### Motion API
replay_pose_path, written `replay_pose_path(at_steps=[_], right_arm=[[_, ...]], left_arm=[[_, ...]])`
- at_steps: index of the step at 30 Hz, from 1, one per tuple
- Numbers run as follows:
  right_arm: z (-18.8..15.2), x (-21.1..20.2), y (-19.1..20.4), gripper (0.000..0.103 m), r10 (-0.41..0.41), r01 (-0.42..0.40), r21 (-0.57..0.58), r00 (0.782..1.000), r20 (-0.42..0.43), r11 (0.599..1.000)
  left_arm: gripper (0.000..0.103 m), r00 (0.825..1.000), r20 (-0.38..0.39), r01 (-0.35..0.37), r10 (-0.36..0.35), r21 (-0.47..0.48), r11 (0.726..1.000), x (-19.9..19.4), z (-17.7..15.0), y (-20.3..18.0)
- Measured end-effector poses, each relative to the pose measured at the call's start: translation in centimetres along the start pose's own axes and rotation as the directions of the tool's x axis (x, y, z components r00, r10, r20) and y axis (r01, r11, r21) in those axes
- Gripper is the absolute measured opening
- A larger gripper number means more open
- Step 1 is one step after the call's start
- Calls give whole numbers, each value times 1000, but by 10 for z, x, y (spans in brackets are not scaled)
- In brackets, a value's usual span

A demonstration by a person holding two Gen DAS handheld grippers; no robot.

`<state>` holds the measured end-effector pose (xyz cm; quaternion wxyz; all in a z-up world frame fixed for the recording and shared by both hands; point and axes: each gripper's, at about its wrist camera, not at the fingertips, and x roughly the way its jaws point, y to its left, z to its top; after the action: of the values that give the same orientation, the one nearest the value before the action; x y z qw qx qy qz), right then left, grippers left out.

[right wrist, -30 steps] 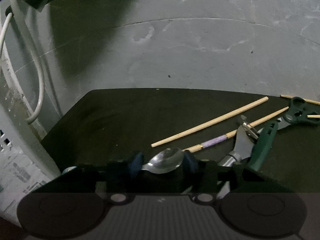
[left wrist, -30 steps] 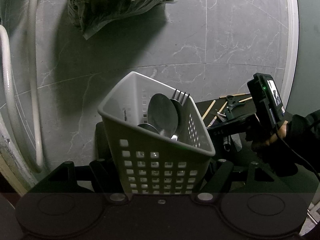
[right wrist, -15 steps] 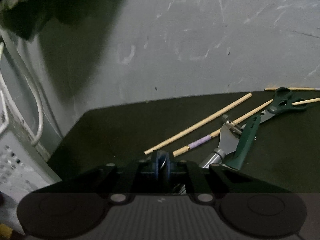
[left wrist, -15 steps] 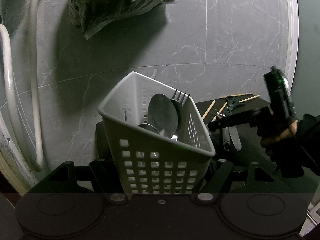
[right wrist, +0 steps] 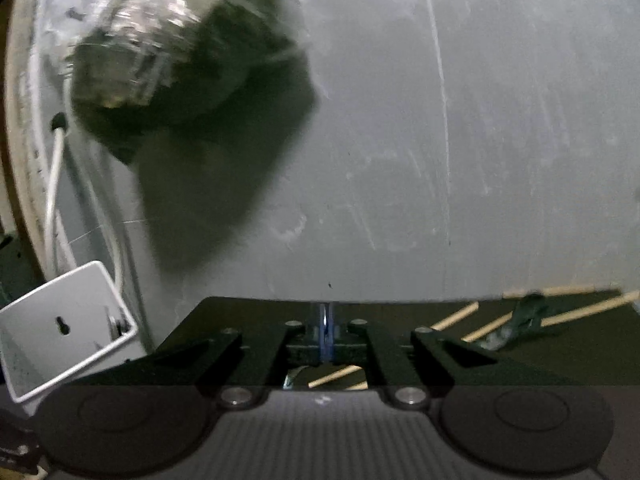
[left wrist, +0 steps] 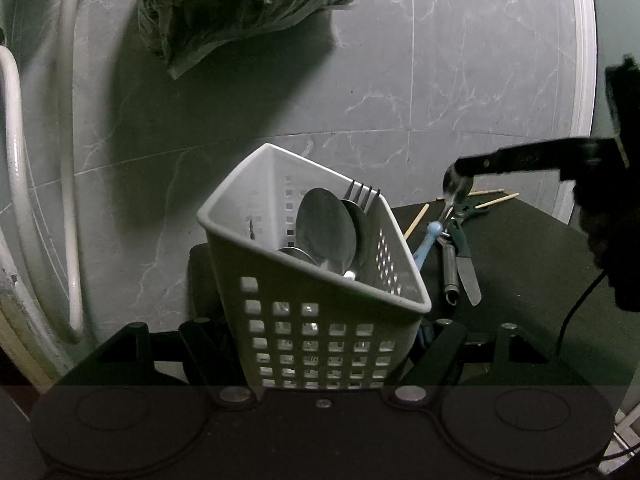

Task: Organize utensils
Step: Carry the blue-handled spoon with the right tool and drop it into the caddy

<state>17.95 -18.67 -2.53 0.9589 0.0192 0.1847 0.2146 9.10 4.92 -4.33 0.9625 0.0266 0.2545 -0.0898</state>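
My left gripper [left wrist: 324, 332] is shut on a white perforated utensil basket [left wrist: 280, 312], held tilted above the black table [left wrist: 520, 280]. The basket holds spoons [left wrist: 326, 232] and a fork [left wrist: 362, 194]. My right gripper [right wrist: 327, 334] is shut on a blue-handled spoon [left wrist: 454, 188], gripped by its metal bowl end; in the left wrist view the spoon hangs down with its blue handle [left wrist: 426, 242] beside the basket's right rim. The basket also shows in the right wrist view [right wrist: 60, 328] at the lower left.
On the table lie wooden chopsticks [right wrist: 456, 316], green-handled scissors [right wrist: 524, 314], a knife [left wrist: 466, 276] and a metal tool [left wrist: 450, 276]. A plastic bag [left wrist: 240, 4] hangs on the grey marble wall. White pipes [left wrist: 68, 160] run down the left side.
My right gripper has shut on the spoon, lifted it off the table and raised it toward the basket. The left gripper and basket have stayed still.
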Motion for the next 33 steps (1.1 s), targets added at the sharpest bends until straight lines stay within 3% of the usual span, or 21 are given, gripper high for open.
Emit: replay_pose_path(at_steps=[10, 14, 19, 26, 33], right_arm=[[38, -38, 25, 2, -6, 20, -122, 993, 116, 992], [66, -66, 38, 2, 36, 1, -150, 971, 238, 989], [96, -91, 61, 2, 116, -50, -188, 927, 357, 981], [108, -101, 92, 2, 226, -126, -267, 894, 388, 955], [85, -90, 123, 2, 279, -153, -376, 909, 309, 914]], left_arm=[[76, 1000, 0, 10, -10, 6, 1000, 1, 1, 1], [76, 1000, 2, 13, -13, 5, 1000, 1, 1, 2], [76, 1000, 1, 13, -13, 4, 1000, 1, 1, 2], [76, 1000, 1, 13, -13, 5, 1000, 1, 1, 2], [76, 1000, 1, 15, -15, 7, 1000, 1, 1, 2]])
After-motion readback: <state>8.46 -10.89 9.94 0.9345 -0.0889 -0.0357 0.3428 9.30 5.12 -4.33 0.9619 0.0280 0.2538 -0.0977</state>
